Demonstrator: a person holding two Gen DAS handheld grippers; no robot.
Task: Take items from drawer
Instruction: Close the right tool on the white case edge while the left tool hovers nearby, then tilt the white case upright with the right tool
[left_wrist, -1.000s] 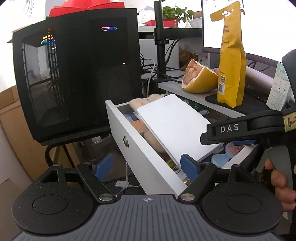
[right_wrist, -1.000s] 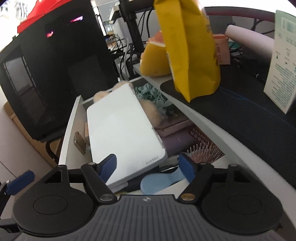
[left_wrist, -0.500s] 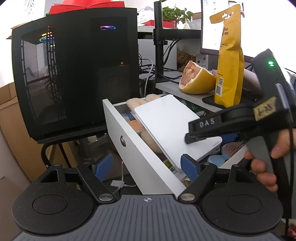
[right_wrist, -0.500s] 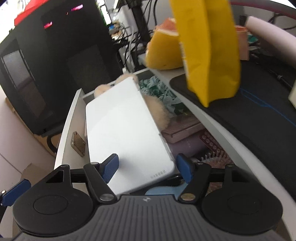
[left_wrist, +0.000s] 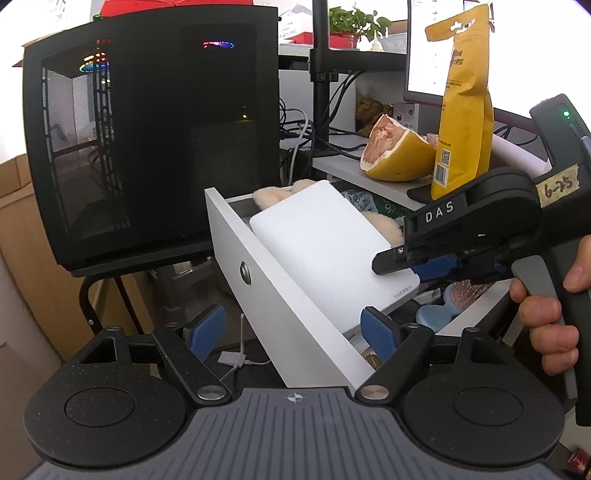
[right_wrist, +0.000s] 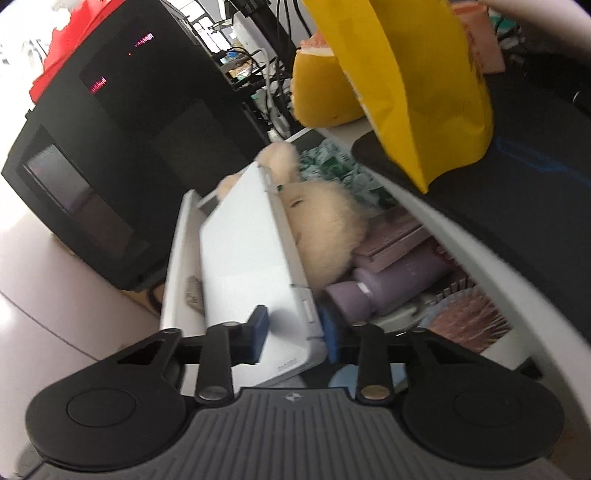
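Note:
The white drawer (left_wrist: 266, 280) stands pulled open under the desk. A flat white box (left_wrist: 325, 251) lies on top of its contents, tilted up on one long edge in the right wrist view (right_wrist: 243, 258). My right gripper (right_wrist: 293, 330) is shut on the box's near corner, one blue pad on each face. The left wrist view shows it (left_wrist: 413, 266) coming in from the right, held by a hand. My left gripper (left_wrist: 291, 330) hangs open in front of the drawer front, holding nothing. A cream furry item (right_wrist: 325, 229), a purple bottle (right_wrist: 391, 284) and a hairbrush (right_wrist: 465, 314) lie beside the box.
A black computer case (left_wrist: 147, 140) stands left of the drawer. On the desk above are a cut pomelo (left_wrist: 395, 151), a tall yellow pouch (left_wrist: 461, 122) and a black mat (right_wrist: 517, 177). The desk edge overhangs the drawer's right side.
My right gripper has moved in over the drawer and shut on the white box's near corner. The box now tilts up on its edge. The left gripper has barely moved.

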